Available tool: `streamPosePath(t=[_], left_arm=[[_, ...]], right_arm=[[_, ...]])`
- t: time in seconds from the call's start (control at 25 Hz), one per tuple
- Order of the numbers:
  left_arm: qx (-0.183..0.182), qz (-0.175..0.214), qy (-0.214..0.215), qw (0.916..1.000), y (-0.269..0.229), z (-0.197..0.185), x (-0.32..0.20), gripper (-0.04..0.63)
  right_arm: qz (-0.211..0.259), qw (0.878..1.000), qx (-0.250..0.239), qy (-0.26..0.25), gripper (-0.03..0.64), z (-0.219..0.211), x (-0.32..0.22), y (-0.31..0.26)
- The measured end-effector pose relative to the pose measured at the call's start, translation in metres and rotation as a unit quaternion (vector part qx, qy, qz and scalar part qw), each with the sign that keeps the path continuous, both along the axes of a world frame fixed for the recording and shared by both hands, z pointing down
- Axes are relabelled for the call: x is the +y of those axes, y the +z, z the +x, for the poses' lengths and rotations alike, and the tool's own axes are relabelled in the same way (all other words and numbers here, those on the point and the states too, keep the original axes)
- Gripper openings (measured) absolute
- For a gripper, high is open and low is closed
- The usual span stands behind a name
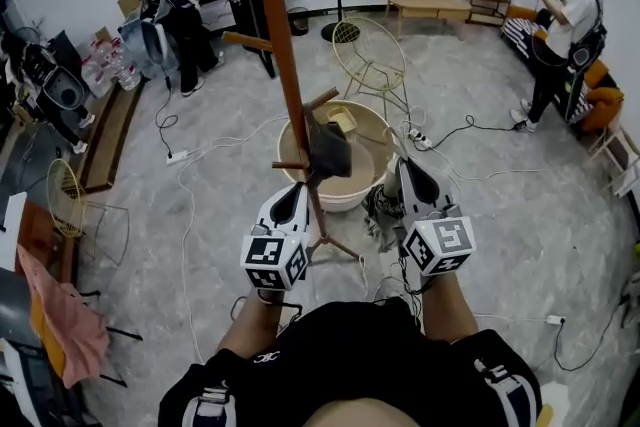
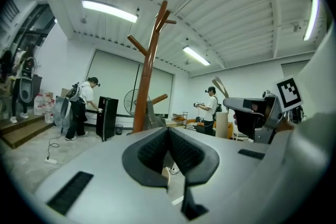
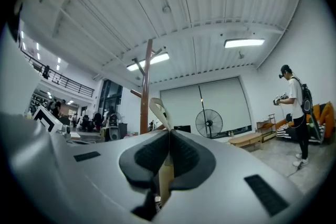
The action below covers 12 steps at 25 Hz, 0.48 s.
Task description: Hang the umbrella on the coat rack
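Coat rack (image 1: 290, 65) stands upright just ahead of both grippers. Dark folded umbrella (image 1: 327, 147) hangs lengthwise beside its pole from a low peg, nearer the left gripper (image 1: 297, 187), whose jaws are closed on nothing. Right gripper (image 1: 405, 165) pinches a pale strap (image 3: 157, 110); where that strap leads is hard to make out

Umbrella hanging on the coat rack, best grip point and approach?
I'd clamp the umbrella across its dark folded body, just under the peg carrying it, approaching from the wearer's side: it hangs beside the pole, that face unobstructed. Its loop isn't discernible. Use the left gripper; the right gripper pinches a pale strap.
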<state>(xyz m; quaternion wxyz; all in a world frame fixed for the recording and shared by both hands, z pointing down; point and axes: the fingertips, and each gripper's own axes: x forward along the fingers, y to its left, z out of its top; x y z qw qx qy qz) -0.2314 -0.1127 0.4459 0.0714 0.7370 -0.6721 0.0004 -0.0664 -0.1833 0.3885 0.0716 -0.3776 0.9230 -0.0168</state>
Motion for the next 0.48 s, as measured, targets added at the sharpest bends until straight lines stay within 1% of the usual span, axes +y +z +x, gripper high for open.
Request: streamPosePath(t=[0.08, 0.2, 0.32, 0.48], left_arm=[[-0.006, 0.004, -0.013, 0.9999, -0.008, 0.021, -0.030, 0.018], [-0.023, 0.009, -0.045, 0.9987, -0.022, 0.037, -0.062, 0.018], [-0.022, 0.011, -0.084, 0.9962, -0.028, 0.043, -0.087, 0.018], [-0.027, 0.014, -0.144, 0.9891, -0.027, 0.039, -0.104, 0.018]], right_arm=[[0.002, 1.000, 0.001, -0.029, 0.017, 0.011, -0.038, -0.004], [0.011, 0.998, 0.001, -0.064, 0.017, 0.018, -0.082, -0.015], [0.024, 0.995, -0.003, -0.095, 0.017, 0.019, -0.124, -0.025], [0.049, 0.990, -0.015, -0.135, 0.017, 0.013, -0.171, -0.041]])
